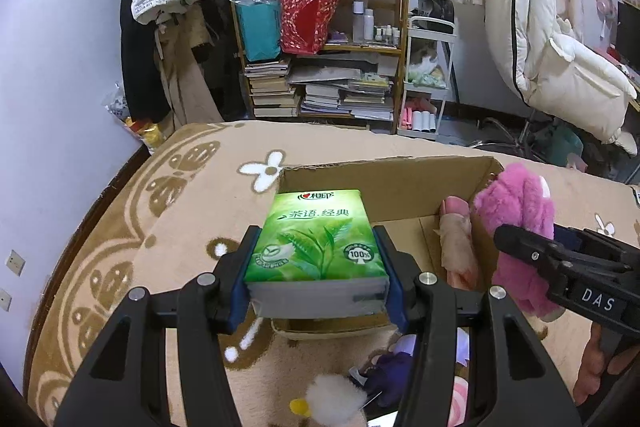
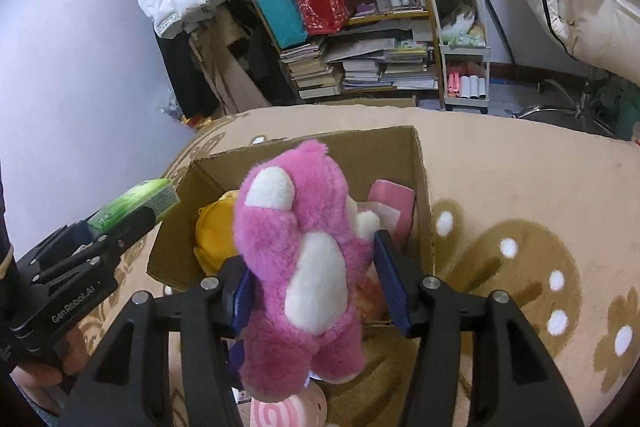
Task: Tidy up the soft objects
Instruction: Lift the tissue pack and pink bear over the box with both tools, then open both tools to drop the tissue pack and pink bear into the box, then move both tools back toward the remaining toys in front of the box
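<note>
The left gripper (image 1: 318, 267) clamps its fingers on a green tissue pack (image 1: 318, 241), held above the cardboard box (image 1: 384, 187) for dropping in. The right gripper's (image 2: 316, 287) fingers squeeze a pink plush bear (image 2: 300, 267) over that box.

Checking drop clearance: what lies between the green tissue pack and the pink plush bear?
In the left wrist view, the open cardboard box's bare brown interior, plus a pale pink soft item against the box's right wall, separates the green tissue pack and pink plush bear.
</note>
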`<state>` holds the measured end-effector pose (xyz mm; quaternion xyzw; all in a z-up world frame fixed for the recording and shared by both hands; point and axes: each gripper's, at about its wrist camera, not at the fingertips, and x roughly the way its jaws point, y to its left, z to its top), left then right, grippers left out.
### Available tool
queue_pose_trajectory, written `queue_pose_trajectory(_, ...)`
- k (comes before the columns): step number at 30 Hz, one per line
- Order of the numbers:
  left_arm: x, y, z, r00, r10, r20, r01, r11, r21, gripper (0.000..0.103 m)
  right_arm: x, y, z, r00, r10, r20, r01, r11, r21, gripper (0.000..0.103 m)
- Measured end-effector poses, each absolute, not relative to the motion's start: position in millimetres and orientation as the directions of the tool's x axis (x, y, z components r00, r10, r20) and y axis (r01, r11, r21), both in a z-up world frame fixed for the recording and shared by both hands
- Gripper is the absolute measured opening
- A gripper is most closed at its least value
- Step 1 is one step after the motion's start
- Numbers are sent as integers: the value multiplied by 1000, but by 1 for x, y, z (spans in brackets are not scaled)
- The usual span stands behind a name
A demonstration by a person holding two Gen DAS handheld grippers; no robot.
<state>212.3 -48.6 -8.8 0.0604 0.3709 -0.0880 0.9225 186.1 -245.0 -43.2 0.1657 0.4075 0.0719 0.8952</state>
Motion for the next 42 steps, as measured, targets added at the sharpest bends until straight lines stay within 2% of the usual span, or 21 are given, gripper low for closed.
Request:
queue_pose_trajectory(4,216,-50,-15,697,-133,-704,224,974,38,56,188,-244,-43,654,262,-709,6,936,352,59)
queue_pose_trajectory(6,217,-50,-18,696,-117,-708,216,975,51,74,189,-245,-43,648,265,-714,8,935,354,60)
queue_pose_trajectory(8,216,-49,-19,709,-95,-698,197,978,68,87,188,-245,-43,648,259,-716,8,938,346,70)
queue_pose_trajectory(13,209,-49,-18,746,-46,-664,177,975,132,89,185,-242,-37,664,234,-710,4,948,317,86)
queue_pose_trajectory(18,211,-43,-18,724,-52,-688,168,980,103,101,183,-242,-35,656,255,-710,2,941,340,94)
queue_pose_trajectory(19,210,-40,-17,727,-53,-685,160,983,94,102,182,-242,-34,657,263,-707,-6,939,344,99)
queue_pose_trajectory(20,209,-37,-15,732,-48,-679,148,985,89,103,181,-242,-33,659,264,-704,-10,939,343,103)
queue_pose_trajectory(27,205,-28,-8,735,-16,-678,116,988,103,103,171,-241,-26,666,259,-699,-37,948,316,103)
queue_pose_trajectory(42,185,-7,-4,660,-52,-749,101,995,21,103,140,-239,-26,649,265,-713,-47,950,310,103)
